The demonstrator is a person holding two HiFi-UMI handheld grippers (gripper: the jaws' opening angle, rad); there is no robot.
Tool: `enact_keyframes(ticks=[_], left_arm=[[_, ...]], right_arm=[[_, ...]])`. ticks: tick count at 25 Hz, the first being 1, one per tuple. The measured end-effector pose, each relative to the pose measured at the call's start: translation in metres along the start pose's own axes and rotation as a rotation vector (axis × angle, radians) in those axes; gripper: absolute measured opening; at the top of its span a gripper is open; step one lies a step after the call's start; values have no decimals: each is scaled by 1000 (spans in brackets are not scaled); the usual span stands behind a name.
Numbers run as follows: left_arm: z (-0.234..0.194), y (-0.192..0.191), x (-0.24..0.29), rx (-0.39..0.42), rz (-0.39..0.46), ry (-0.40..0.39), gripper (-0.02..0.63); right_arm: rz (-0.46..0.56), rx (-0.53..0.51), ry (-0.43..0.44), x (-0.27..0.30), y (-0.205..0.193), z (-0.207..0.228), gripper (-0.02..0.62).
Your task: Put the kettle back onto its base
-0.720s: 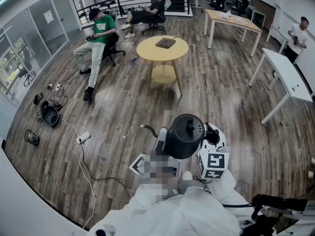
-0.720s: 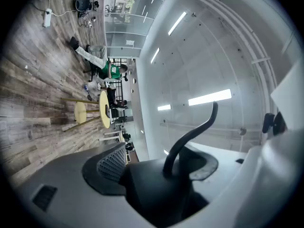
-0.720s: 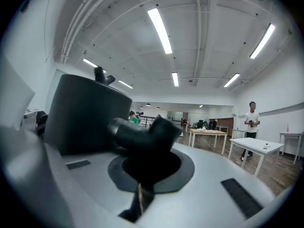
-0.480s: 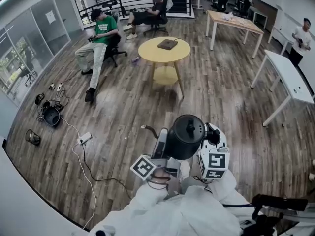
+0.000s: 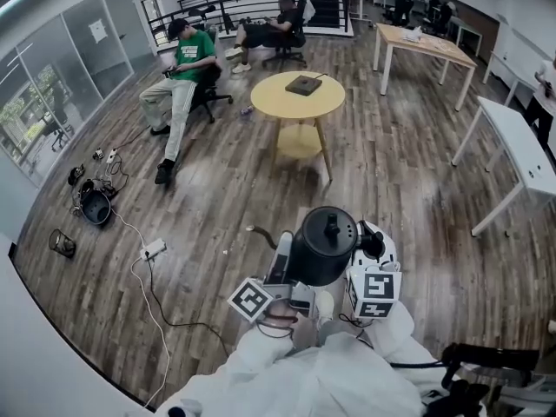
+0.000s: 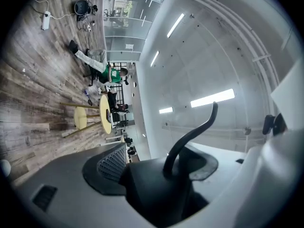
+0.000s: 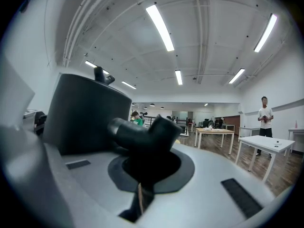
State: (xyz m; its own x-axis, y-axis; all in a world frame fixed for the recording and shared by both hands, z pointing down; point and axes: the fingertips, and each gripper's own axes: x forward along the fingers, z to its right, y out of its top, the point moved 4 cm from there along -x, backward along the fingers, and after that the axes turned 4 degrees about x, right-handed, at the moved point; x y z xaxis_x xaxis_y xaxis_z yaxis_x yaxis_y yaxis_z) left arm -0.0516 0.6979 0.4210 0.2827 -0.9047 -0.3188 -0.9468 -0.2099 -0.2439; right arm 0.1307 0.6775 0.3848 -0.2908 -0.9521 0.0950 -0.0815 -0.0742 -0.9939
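Note:
A black kettle (image 5: 323, 246) with a thin curved spout (image 5: 259, 229) hangs in front of me, between both grippers. My right gripper (image 5: 371, 243) is shut on the kettle's handle (image 7: 142, 132), with the dark body (image 7: 83, 113) just to its left. My left gripper (image 5: 282, 254) stands wide open at the kettle's spout side. The spout (image 6: 190, 132) rises from the black body (image 6: 152, 189) that lies between its jaws. I cannot tell whether its pads press. The kettle's dark square base (image 5: 303, 84) lies on a round yellow table (image 5: 278, 101) ahead.
A seated person in green (image 5: 184, 68) and another on a chair (image 5: 274, 29) are beyond the table. Cables, a power strip (image 5: 151, 249) and gear lie on the floor at left. A wooden table (image 5: 426, 46) and a white table (image 5: 512, 150) stand at right.
The room has shifted slightly in view and the round table sits a little nearer. The kettle stays between the two grippers as before.

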Motion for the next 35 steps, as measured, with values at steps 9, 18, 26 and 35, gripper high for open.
enact_keyframes(ticks=[9,18,26,35], left_arm=[[-27,5,70,-1,23,12,337],[-49,0,147,7,21,19,337],[-69,-6,212,18,2,25,337],[-101,2,270,15,29,35,337]], right_arm=[[-3,0,28,75,3,33,12],[-7,9,35,143,9,78,12],[-8,30,27,198,9,118,12],[-18,11,56,264,8,140,12]])
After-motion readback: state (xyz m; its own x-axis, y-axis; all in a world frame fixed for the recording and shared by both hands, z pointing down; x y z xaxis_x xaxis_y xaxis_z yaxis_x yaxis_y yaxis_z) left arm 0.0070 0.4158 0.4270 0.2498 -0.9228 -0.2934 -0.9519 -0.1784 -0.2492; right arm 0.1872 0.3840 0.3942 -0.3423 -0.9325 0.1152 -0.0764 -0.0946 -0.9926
